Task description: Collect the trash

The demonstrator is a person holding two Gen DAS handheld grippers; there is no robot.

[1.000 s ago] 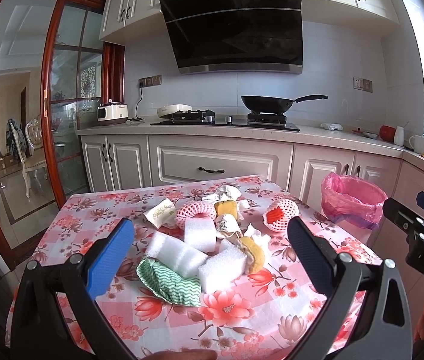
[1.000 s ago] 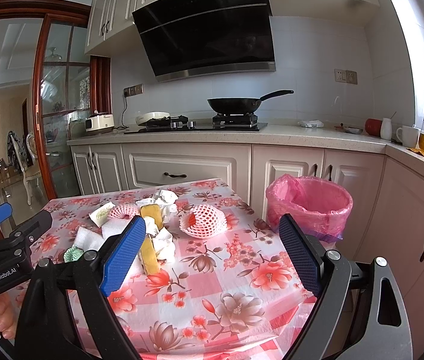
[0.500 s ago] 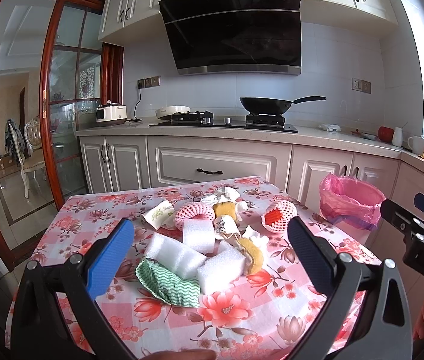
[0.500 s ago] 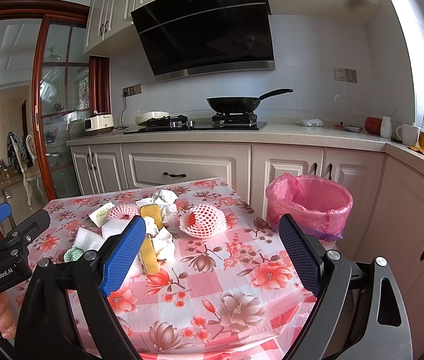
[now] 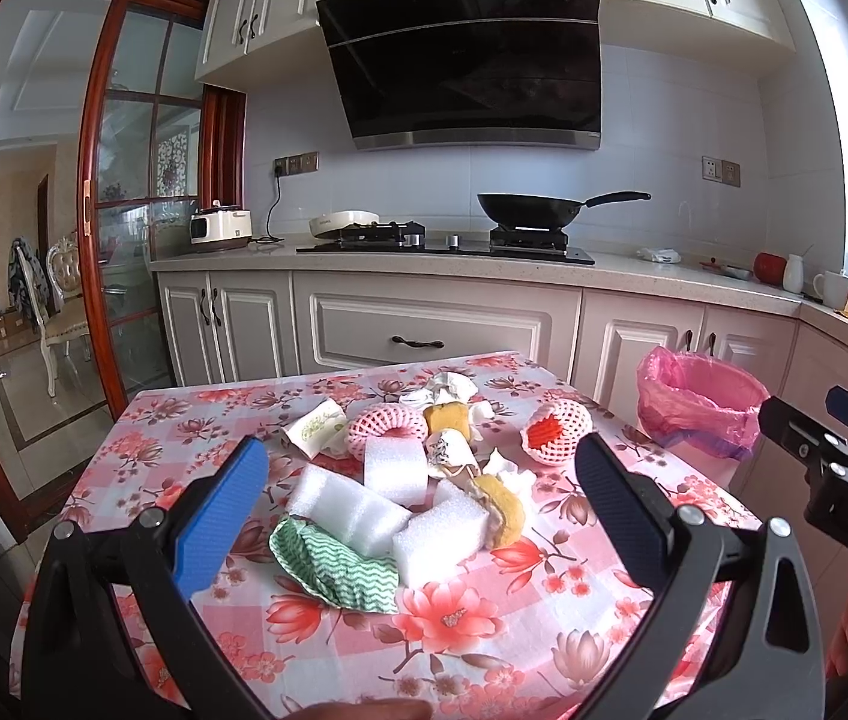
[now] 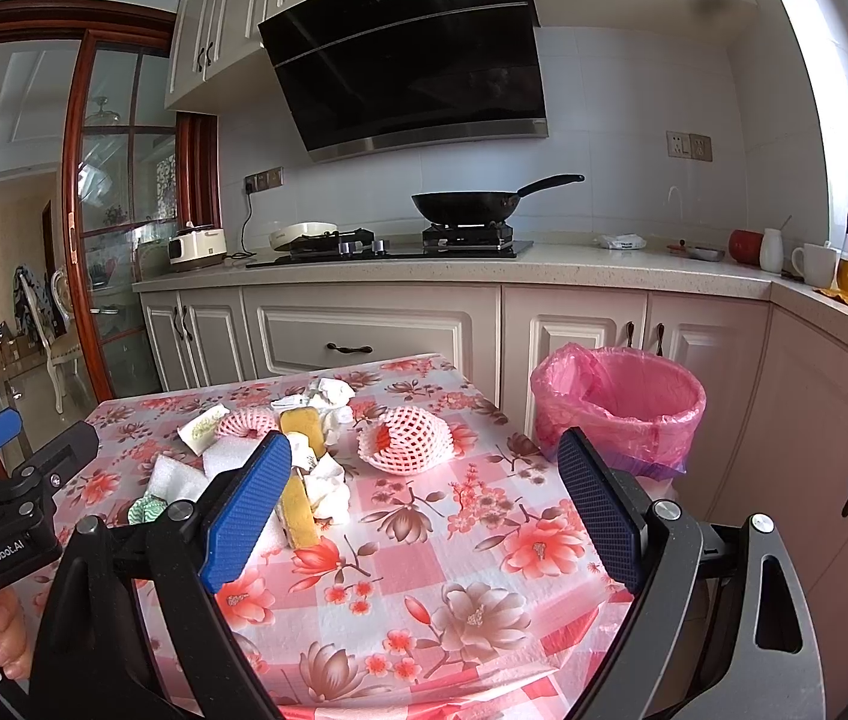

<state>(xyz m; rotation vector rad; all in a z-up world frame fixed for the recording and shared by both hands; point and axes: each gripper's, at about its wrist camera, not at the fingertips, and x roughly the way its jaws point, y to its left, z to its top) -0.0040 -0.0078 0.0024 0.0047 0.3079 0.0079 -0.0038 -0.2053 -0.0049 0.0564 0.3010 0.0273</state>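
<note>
Both tongs spread wide, empty: left gripper [image 5: 420, 501] aimed at foam blocks [image 5: 390, 501]; right gripper [image 6: 424, 510] nearer lined bin [image 6: 619, 405], ready for drop-offs.

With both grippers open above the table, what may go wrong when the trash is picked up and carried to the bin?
1. The white foam blocks lie touching in a pile on the green patterned paper; grabbing one may drag or knock its neighbours.
2. The pink-lined bin stands off the table's right edge, so light pieces like the foam fruit net might drop to the floor on the way.
</note>
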